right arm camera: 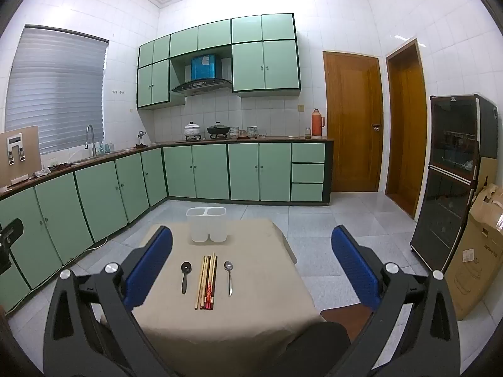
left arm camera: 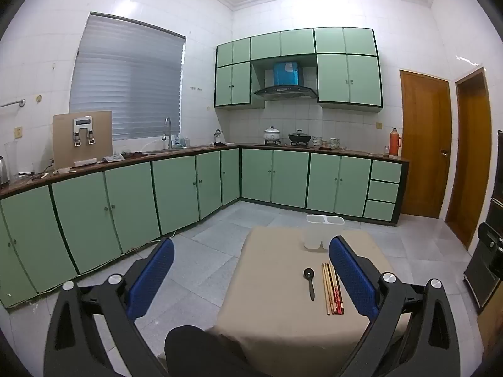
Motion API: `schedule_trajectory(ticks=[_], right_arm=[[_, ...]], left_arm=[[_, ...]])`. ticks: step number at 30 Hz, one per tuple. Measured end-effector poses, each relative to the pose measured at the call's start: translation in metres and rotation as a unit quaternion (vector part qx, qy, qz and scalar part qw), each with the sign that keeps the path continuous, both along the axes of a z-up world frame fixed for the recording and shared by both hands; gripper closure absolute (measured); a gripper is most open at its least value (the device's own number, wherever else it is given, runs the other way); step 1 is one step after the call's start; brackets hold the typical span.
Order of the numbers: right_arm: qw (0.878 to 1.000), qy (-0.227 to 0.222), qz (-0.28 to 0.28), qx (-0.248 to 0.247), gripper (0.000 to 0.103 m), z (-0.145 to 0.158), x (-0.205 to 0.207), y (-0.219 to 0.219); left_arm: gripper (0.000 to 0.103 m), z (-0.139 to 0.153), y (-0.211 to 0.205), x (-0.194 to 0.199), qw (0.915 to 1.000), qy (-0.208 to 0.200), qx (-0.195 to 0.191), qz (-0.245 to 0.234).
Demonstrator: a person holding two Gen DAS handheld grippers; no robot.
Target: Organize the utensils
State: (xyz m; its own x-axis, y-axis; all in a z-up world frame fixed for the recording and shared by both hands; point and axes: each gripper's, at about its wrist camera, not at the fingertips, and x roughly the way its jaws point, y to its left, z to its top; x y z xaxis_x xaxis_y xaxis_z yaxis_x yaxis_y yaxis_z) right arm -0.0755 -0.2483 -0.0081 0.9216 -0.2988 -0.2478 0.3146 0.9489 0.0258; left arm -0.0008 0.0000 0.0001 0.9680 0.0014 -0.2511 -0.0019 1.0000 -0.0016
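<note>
Tongs, left and right: blue-padded, both spread wide, nothing between them, above the near edge.

Bundle of wooden and red-ended chopsticks: flat on beige cloth-covered counter, long axis running near to far, red ends nearest.

Black plastic spoon just left, steel spoon just right, bowls far, handles near.

Translucent white two-compartment holder beyond, upright, empty.

Risk: thin sticks may scatter or roll if pinched unevenly; light holder may tip when loaded.
</note>
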Motion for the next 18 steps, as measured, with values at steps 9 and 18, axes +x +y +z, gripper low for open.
schedule_trajectory(ticks=[9,18], right_arm=[[1.000,0.000,0.000,-0.001,0.005,0.0004,0.0000,0.0002],[1.000,0.001,0.000,-0.001,0.005,-0.0024,0.0011,-0.0019]], left_arm=[[0.006,-0.0015,0.0036,-0.0017,1.0000,0.004,-0.002,0.002],[0.006,-0.0010,0.0021,0.0022,1.0000,0.005,0.001,0.007]])
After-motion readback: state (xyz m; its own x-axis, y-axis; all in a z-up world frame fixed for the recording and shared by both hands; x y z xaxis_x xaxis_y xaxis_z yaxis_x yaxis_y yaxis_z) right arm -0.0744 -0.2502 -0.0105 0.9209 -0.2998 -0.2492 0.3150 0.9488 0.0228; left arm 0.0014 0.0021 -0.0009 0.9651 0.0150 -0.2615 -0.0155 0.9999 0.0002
